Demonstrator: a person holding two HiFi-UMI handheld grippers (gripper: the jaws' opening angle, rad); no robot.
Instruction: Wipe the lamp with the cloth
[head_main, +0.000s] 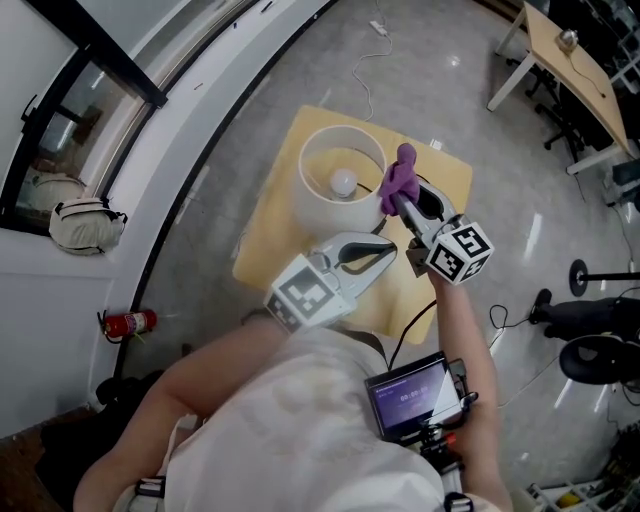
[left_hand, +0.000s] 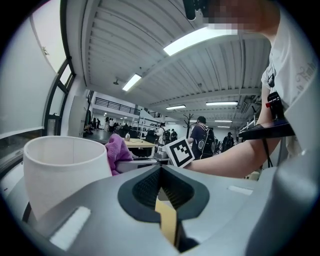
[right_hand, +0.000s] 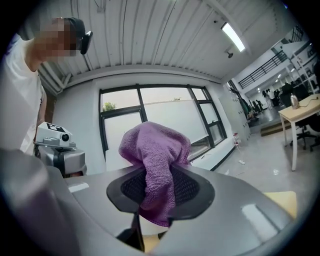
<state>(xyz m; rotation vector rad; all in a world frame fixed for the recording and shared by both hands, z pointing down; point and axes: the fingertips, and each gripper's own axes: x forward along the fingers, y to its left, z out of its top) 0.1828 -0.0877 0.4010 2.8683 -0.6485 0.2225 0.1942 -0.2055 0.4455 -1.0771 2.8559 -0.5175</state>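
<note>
Grey polished floor, small yellow table (head_main: 445, 172) with the white lamp (head_main: 316, 205) standing on it, bulb (head_main: 344, 182) visible inside the shade. Right gripper (head_main: 399, 203) was clamped on the purple cloth (head_main: 401, 176), which was bunched up just beside the shade's rim. Left gripper (head_main: 393, 251) hung near the shade, jaws together, nothing between them.

Operator and hand-held rig: outward appearance
White short-sleeved shirt (head_main: 300, 400) on the person; left gripper (head_main: 392, 250) and right gripper (head_main: 397, 203) have matching pale grey moulded shells, with black ribbed pads (left_hand: 142, 189) lining the inside of each claw. Behind the left claw sits a left marker cube (head_main: 305, 295), behind the right a right marker cube (head_main: 460, 250), both with black-and-white squares. Further behind the right claw is a dark screen unit (head_main: 412, 395), display lit purple, with a black cable (head_main: 408, 326) looping from it
</note>
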